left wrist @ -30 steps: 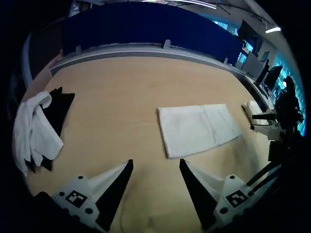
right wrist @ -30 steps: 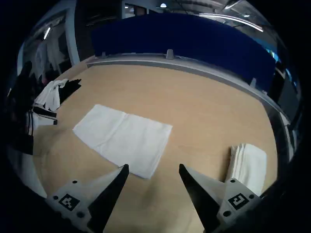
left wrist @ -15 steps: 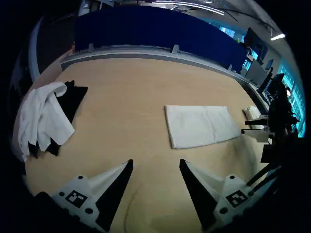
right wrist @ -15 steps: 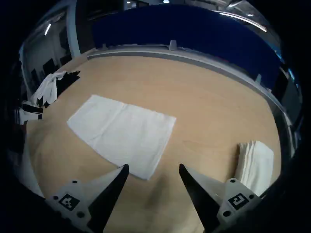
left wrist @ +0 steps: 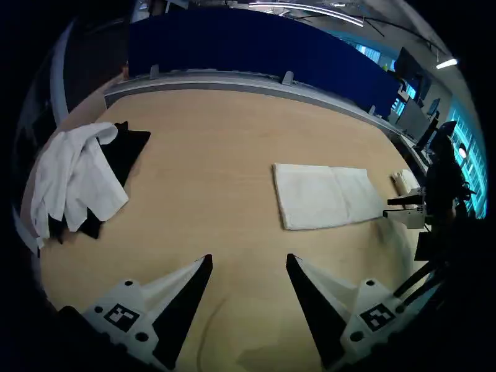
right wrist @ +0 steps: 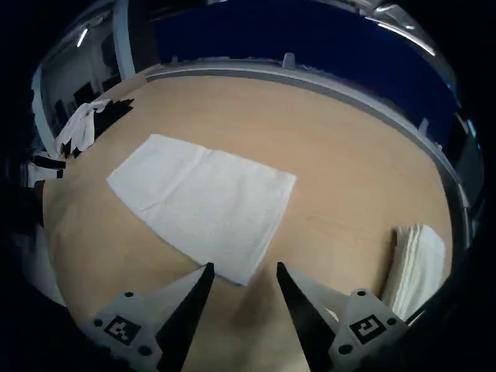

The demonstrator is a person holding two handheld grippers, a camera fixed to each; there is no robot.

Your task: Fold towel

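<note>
A white towel lies flat on the wooden table, folded to a long rectangle with a crease across its middle. My left gripper is open and empty, well short of the towel, which sits ahead and to its right. In the right gripper view the towel spreads across the centre, its near corner just in front of the fingertips. My right gripper is open with nothing between its fingers, low over the table. It also shows at the far right of the left gripper view as the right gripper, beside the towel's end.
A heap of white cloths lies on a black cloth at the table's left. A stack of folded white towels sits near the right edge. A blue partition runs along the far side.
The left gripper has backed away, so the towel looks smaller and farther right. The right gripper has closed in on the towel's near corner and its fingers have narrowed a little.
</note>
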